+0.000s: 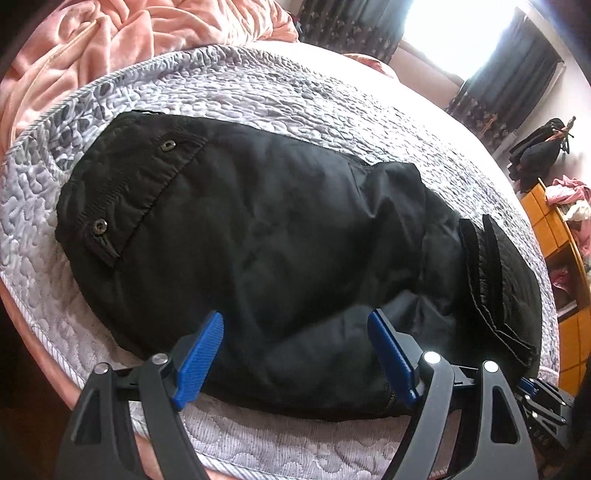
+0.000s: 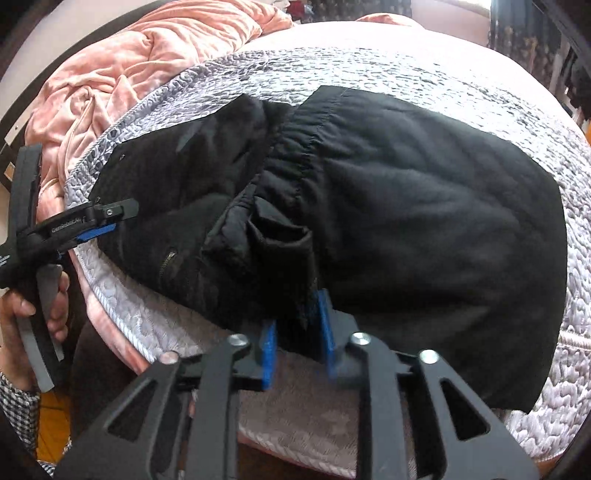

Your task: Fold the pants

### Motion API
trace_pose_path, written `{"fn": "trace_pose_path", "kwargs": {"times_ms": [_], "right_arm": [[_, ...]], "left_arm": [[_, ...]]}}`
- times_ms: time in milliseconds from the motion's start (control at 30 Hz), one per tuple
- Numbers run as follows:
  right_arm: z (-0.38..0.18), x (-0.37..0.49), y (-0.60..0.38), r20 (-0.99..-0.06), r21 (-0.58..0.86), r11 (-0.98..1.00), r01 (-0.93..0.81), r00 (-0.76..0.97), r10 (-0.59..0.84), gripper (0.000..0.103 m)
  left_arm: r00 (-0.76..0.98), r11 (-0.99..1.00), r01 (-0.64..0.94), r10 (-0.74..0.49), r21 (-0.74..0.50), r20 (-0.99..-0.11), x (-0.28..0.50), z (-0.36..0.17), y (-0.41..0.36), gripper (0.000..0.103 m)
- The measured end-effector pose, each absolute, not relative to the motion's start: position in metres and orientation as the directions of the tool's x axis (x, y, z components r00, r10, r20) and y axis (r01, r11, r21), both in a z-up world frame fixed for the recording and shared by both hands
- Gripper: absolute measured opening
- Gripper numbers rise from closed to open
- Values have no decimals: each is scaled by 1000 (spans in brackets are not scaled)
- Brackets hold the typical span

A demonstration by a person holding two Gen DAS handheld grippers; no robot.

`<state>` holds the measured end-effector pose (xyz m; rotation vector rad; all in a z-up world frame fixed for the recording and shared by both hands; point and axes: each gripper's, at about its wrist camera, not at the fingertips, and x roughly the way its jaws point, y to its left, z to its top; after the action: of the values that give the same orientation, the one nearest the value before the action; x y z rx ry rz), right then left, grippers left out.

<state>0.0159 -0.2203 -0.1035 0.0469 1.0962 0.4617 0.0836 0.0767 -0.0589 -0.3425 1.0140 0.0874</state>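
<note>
Pants are lying half-folded on the quilted bed; the left hand-held gripper is hovering wide apart, the right hand-held gripper is straddling a fabric edge, jaws parted. Next fold likely requires regripping.

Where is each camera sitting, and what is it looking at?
Left wrist view: sits on the left claw, looking down at the waistband end of the black pants on the grey quilt; only its own blue fingers show, wide apart.
Right wrist view: sits on the right claw, looking down at the pants' near edge, cloth between its fingers; the left claw and the hand holding it show at the left.
Both share the pants, quilt and pink blanket.
</note>
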Motion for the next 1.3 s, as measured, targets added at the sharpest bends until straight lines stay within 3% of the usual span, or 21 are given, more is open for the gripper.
{"fn": "trace_pose_path", "kwargs": {"times_ms": [100, 167, 367, 567, 633, 700, 733, 967, 1033, 1100, 1267, 1300], "right_arm": [[-91, 6, -224, -801, 372, 859, -351, 347, 488, 66], [-78, -4, -225, -773, 393, 843, -368, 365, 519, 66], [-73, -12, -213, -806, 247, 890, -384, 429, 409, 66], [-99, 4, -214, -840, 239, 911, -336, 399, 368, 50], [-104, 7, -218, -839, 264, 908, -324, 388, 382, 38], [-108, 11, -221, -839, 305, 900, -312, 360, 409, 15], [-108, 11, -223, -834, 319, 896, -309, 358, 420, 13], [-70, 3, -217, -782, 333, 874, -355, 414, 466, 9], [-59, 1, -212, -766, 327, 860, -392, 423, 484, 0], [-53, -2, -200, -722, 431, 784, -446, 350, 596, 0], [-66, 1, -177, -804, 290, 851, -437, 371, 464, 0], [-69, 2, -180, -809, 287, 860, -422, 373, 454, 5]], "left_arm": [[529, 939, -236, -91, -249, -844, 84, -60, 79, 82], [528, 937, -238, -96, -256, -844, 84, -60, 80, 83], [528, 937, -231, -104, -261, -843, 83, -59, 78, 84], [526, 935, -232, -110, -267, -843, 83, -60, 80, 84], [525, 936, -234, -108, -264, -845, 83, -61, 81, 85], [522, 934, -237, -108, -266, -846, 84, -63, 83, 85], [521, 934, -239, -108, -266, -846, 84, -64, 84, 86], [519, 933, -240, -111, -270, -847, 83, -70, 88, 87], [520, 930, -243, -114, -275, -846, 84, -70, 91, 87], [523, 927, -248, -117, -282, -844, 83, -70, 93, 87], [523, 922, -253, -123, -292, -843, 81, -70, 96, 87], [522, 923, -251, -124, -291, -844, 81, -70, 97, 87]]}}
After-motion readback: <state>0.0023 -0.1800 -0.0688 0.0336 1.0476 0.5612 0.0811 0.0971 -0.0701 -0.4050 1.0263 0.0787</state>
